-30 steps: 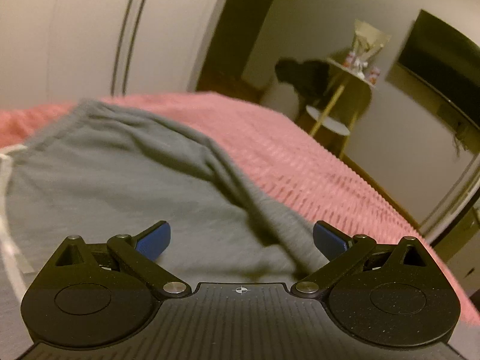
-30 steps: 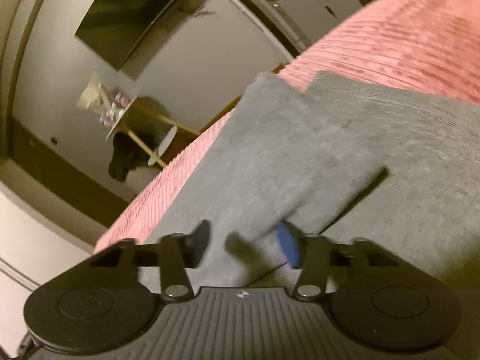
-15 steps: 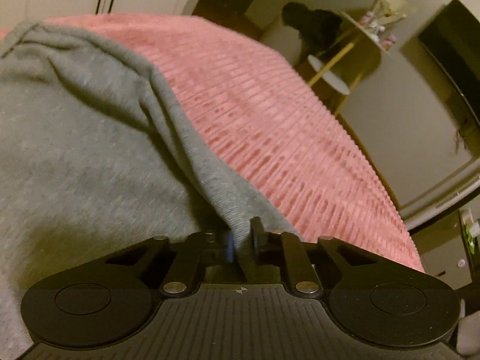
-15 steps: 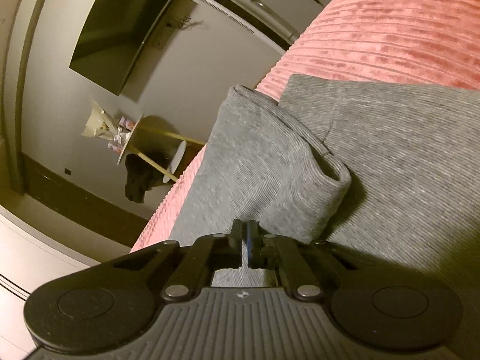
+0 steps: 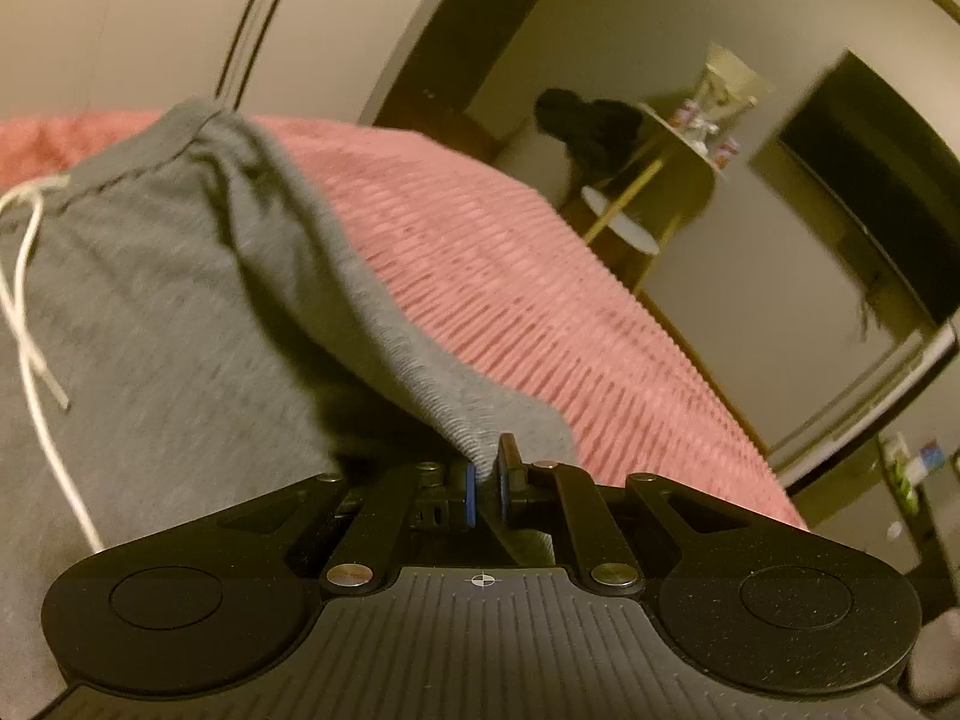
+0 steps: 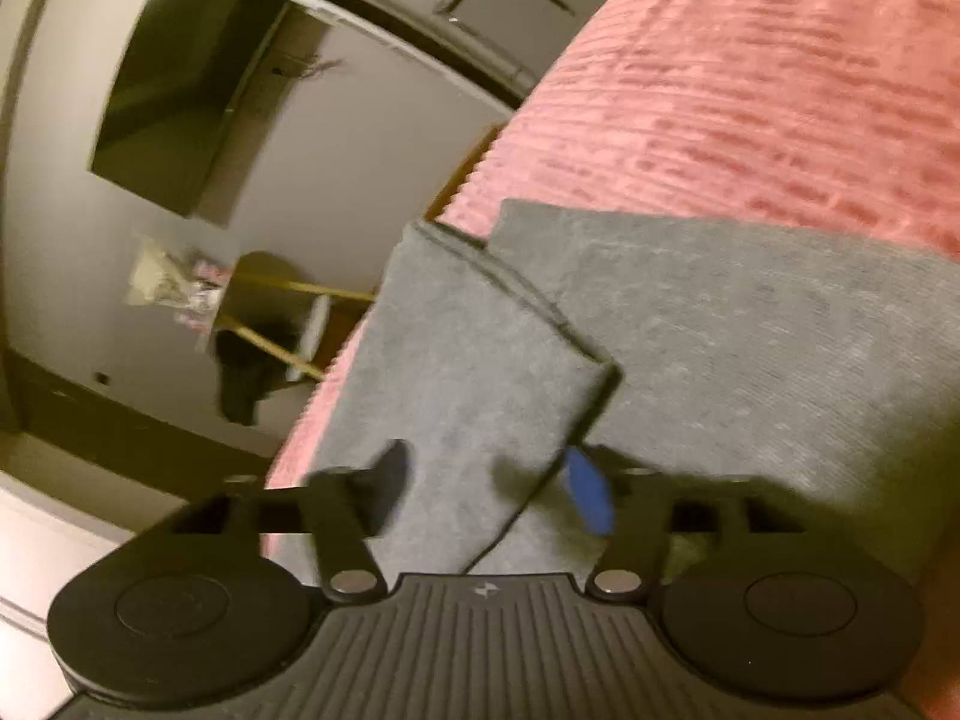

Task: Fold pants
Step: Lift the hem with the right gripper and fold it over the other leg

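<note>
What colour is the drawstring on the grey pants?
White drawstring; clearest in the left wrist view.

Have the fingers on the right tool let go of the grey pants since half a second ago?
Yes. The right gripper was pinched shut on the grey pants; its fingers have just been opening, spread apart over the folded leg on the pink bedspread.

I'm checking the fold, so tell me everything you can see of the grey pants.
The grey pants are soft knit, with a white drawstring at the waistband. They lie on the pink ribbed bedspread. The left claw is shut on a lifted side edge. One leg end lies folded over; the right claw, just opened, straddles it without pinching.
</note>
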Action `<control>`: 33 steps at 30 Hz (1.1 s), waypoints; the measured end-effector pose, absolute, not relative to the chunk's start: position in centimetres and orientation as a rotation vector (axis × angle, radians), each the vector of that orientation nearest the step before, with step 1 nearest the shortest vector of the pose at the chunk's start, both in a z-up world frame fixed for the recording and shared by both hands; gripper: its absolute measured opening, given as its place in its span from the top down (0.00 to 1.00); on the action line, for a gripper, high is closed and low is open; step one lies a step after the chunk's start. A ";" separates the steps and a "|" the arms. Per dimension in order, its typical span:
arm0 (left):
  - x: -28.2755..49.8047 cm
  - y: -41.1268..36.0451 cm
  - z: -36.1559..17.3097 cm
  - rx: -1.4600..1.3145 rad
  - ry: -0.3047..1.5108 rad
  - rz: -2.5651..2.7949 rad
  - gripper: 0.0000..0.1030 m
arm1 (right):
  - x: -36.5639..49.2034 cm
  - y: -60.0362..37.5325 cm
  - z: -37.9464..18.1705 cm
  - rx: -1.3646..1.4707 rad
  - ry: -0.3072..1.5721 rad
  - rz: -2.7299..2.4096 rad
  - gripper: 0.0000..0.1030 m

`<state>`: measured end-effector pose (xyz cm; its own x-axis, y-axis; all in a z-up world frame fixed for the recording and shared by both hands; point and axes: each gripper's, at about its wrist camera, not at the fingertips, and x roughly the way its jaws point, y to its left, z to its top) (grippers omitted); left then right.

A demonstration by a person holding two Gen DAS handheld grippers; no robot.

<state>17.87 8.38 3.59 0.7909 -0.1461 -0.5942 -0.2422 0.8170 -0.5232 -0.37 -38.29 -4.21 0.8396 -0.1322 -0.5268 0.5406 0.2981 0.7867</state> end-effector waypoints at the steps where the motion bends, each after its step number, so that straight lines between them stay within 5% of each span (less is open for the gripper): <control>1: 17.8 8.5 3.6 -0.645 0.666 0.059 0.92 | -0.1 -38.4 -4.6 1.188 0.417 -0.477 0.40; 6: 18.1 8.3 4.1 -0.635 0.670 0.061 0.92 | 1.5 -39.0 -6.7 1.258 0.356 -0.422 0.49; 9: 17.8 8.3 3.9 -0.644 0.676 0.064 0.91 | 2.5 -39.1 -7.8 1.267 0.343 -0.422 0.95; 18: 10.9 7.1 4.0 -0.601 0.585 0.048 0.92 | -1.9 -40.1 -2.7 1.119 0.154 -0.462 0.96; 25: 4.0 7.5 0.5 -0.602 0.695 0.088 0.88 | -2.8 -39.6 -2.4 0.984 0.350 -0.718 0.97; 29: 4.0 9.4 0.1 -0.545 0.699 0.187 0.69 | -2.2 -39.6 -3.1 0.967 0.421 -0.752 0.96; 31: 5.5 10.8 1.4 -0.495 0.646 0.234 0.37 | -2.0 -39.5 -3.5 0.956 0.441 -0.751 0.96; 33: 8.1 11.8 3.2 -0.407 0.601 0.294 0.18 | -1.9 -39.3 -3.7 0.942 0.450 -0.755 0.95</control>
<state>8.14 11.78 3.18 0.7876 0.1490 -0.5979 -0.3810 0.8804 -0.2825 -1.89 -39.27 -3.67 0.6642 -0.3782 -0.6448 0.7471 0.3664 0.5546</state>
